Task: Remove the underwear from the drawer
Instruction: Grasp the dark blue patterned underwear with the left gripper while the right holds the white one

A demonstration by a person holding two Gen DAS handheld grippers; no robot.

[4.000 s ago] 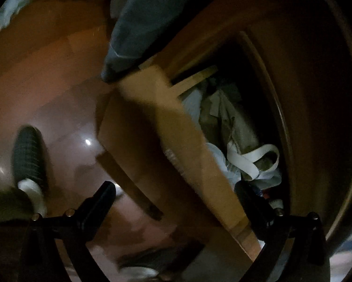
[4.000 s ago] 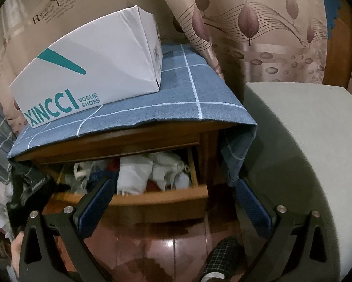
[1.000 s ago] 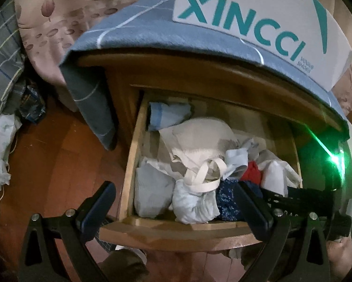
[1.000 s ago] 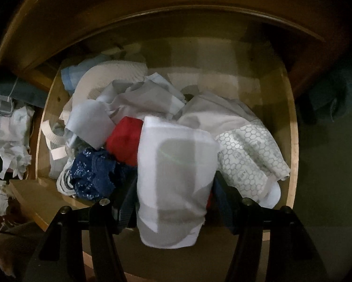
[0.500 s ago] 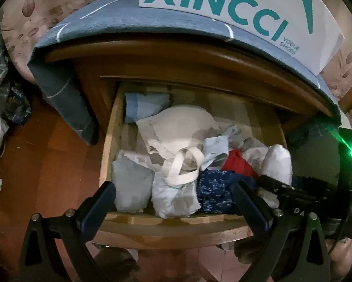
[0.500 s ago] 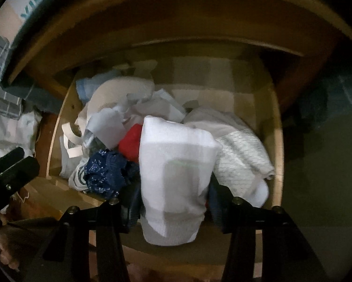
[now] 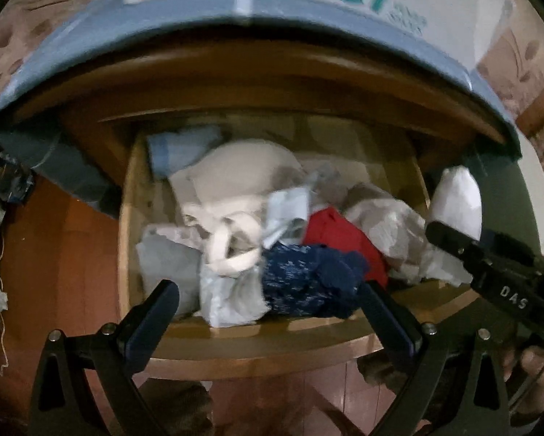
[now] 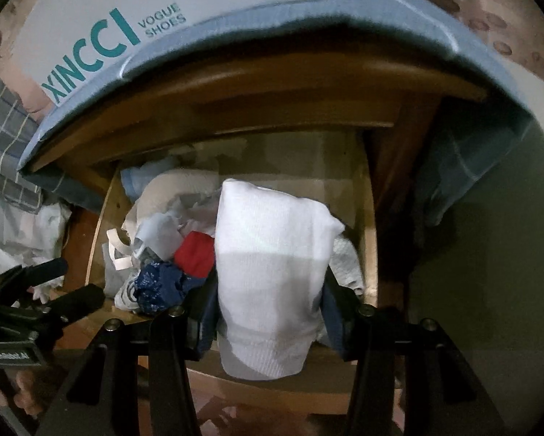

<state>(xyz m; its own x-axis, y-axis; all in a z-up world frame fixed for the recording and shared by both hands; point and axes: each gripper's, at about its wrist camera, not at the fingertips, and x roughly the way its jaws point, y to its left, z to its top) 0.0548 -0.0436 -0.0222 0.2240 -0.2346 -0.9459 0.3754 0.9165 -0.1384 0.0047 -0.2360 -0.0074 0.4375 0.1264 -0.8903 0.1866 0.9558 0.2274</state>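
The wooden drawer [image 7: 272, 341] stands pulled out, full of folded underwear. My right gripper [image 8: 268, 312] is shut on a white folded piece of underwear [image 8: 272, 272] and holds it above the drawer's right side. In the left wrist view that white piece [image 7: 454, 200] stands up at the right, in the right gripper [image 7: 490, 261]. My left gripper [image 7: 268, 294] is open with nothing between its fingers, hanging over the drawer's front rim above a navy patterned piece [image 7: 308, 279]. A red piece [image 7: 341, 236], a grey piece [image 7: 166, 269] and a cream piece [image 7: 235, 178] lie inside.
A white shoe box [image 8: 126, 11] sits on the blue checked cloth [image 8: 381, 7] that covers the nightstand top. A grey-green cushion [image 8: 490, 254] lies to the right. Loose white clothes [image 8: 17, 225] lie on the reddish wooden floor [image 7: 54, 254] to the left.
My right gripper has closed tighter on the white underwear and lifted it up from the pile. My left gripper has come closer to the drawer's front.
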